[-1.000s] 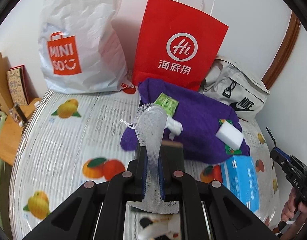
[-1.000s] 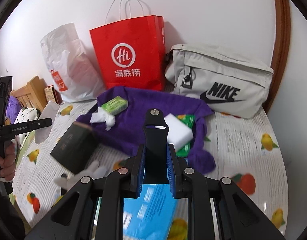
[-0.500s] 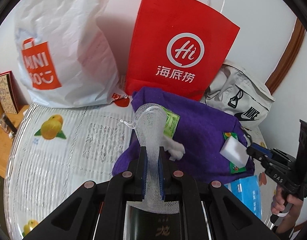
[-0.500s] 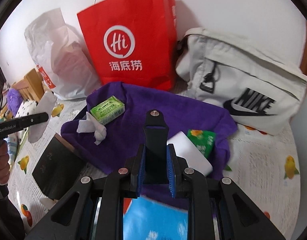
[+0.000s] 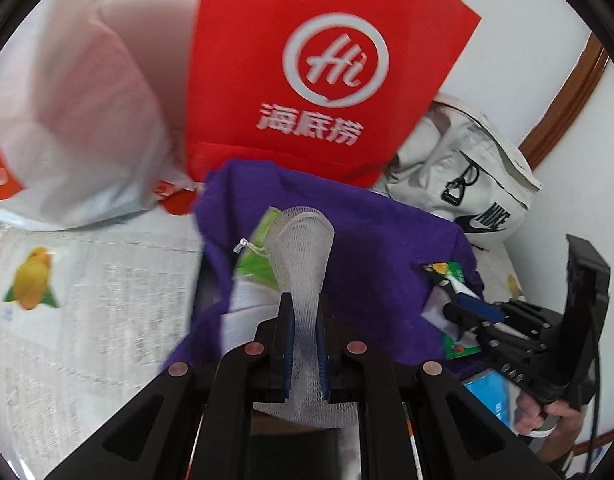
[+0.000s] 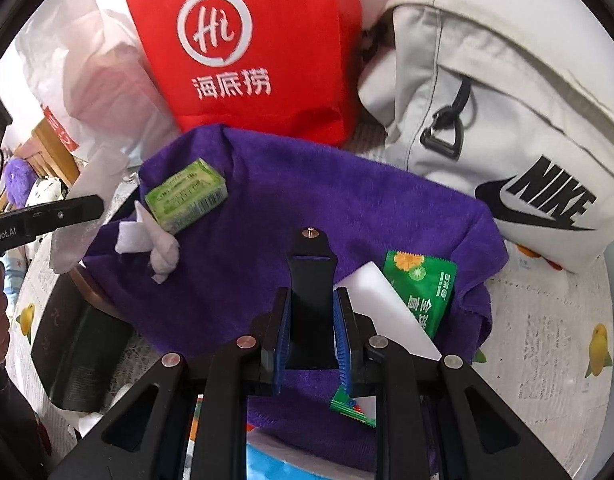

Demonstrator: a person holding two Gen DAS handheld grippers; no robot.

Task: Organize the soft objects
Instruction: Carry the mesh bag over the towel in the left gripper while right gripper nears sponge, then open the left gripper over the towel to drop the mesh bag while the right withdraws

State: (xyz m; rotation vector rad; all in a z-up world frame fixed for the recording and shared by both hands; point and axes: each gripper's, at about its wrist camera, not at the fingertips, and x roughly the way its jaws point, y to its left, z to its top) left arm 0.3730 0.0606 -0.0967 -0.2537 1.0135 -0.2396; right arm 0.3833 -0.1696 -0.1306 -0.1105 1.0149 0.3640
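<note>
Left wrist view: the left tongs (image 5: 305,336) pinch a white mesh pouch (image 5: 303,256), held over the fuzzy purple towel (image 6: 307,200). At 12 o'clock stands a red paper bag (image 6: 243,40) printed "Hi 海底捞"; at 2 o'clock, a grey "NIKE" bag (image 6: 507,128). The right tongs (image 6: 311,336) grip a black strap-like piece (image 6: 311,280), beside a smooth white sponge block (image 6: 387,312).

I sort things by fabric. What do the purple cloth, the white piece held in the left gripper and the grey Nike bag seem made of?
Purple cloth: probably microfibre terry, fuzzy matte pile. White piece: open synthetic-looking mesh, see-through. Nike bag: likely smooth woven nylon or polyester, stitched seams.
</note>
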